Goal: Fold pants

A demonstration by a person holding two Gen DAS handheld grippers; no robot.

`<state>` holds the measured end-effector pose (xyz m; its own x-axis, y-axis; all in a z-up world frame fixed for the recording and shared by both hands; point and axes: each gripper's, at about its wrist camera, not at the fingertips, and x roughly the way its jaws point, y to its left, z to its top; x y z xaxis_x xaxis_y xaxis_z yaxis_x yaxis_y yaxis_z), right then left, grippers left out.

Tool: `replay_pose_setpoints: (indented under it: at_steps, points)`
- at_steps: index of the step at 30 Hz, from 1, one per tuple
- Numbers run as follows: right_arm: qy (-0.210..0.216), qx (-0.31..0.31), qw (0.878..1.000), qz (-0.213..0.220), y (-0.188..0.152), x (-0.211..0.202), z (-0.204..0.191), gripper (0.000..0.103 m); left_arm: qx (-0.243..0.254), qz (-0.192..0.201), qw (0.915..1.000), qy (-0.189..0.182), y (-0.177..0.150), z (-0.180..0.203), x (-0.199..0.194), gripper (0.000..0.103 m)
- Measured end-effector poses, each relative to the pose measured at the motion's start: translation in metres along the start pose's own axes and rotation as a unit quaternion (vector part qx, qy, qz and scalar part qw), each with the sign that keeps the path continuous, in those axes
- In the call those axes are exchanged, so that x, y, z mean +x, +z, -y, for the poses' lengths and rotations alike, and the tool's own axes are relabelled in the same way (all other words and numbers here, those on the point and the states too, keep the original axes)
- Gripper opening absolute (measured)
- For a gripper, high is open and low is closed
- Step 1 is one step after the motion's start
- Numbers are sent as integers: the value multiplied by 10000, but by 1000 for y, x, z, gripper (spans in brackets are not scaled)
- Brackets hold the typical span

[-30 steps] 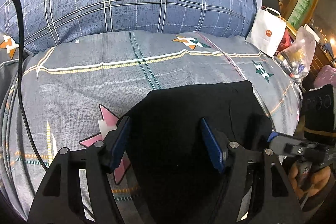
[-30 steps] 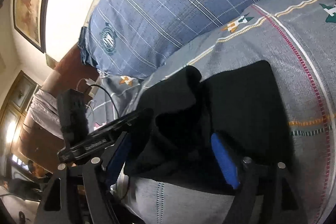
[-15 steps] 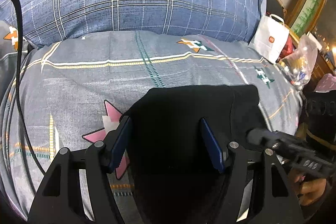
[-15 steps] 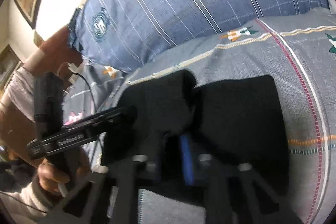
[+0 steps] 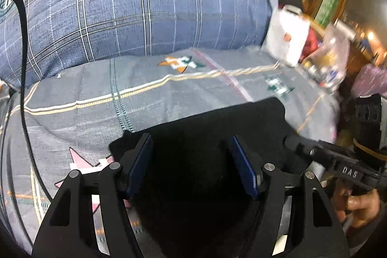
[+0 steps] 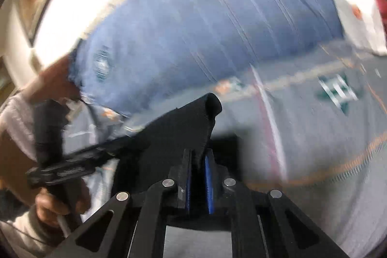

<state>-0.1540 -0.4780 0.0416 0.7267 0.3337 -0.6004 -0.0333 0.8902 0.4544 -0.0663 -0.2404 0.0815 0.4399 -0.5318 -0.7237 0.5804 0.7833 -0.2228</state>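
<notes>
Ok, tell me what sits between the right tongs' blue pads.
A bunched fold of the black pants, pinched between the right tongs, shown in the right wrist view.

the right hand-held gripper (image 6: pixel 197 181), wide apart a second ago, is now pinching a fold of the black pants (image 6: pixel 183 127) between its blue pads and is lifting it off the grey bedspread (image 6: pixel 314 127), so the cloth is standing up in a ridge. the left hand-held gripper (image 5: pixel 191 166) is drifting sideways over the pants, the blue plaid pillow (image 5: pixel 145 4) sliding across its view, both views blurring.
</notes>
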Motion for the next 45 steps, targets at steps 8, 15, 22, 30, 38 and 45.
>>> replay_pose_setpoints:
  at_steps: [8,15,22,30,38,45]
  points:
    - [-505,-229,9980,294,16,-20,-12,26,-96,110,9994,313,5,-11,-12,66]
    - [-38,-953,9954,123,28,15,-49,26,-326,-116,9977,585,2,-19,2,67]
    - [-258,-745,9966,-224,23,72,-27,26,-502,-89,9967,639,3,-29,22,68]
    - [-469,-1264,9899,-436,21,27,-51,27,-545,-44,9973,485,-2,-24,-13,67]
    - [-1021,-1513,9815,-576,-38,8,-55,35,-568,-143,9962,638,-33,-19,-14,70]
    - [-1054,-1469,9828,-377,-41,7,-52,38,-697,-133,9952,672,-38,-19,-16,72]
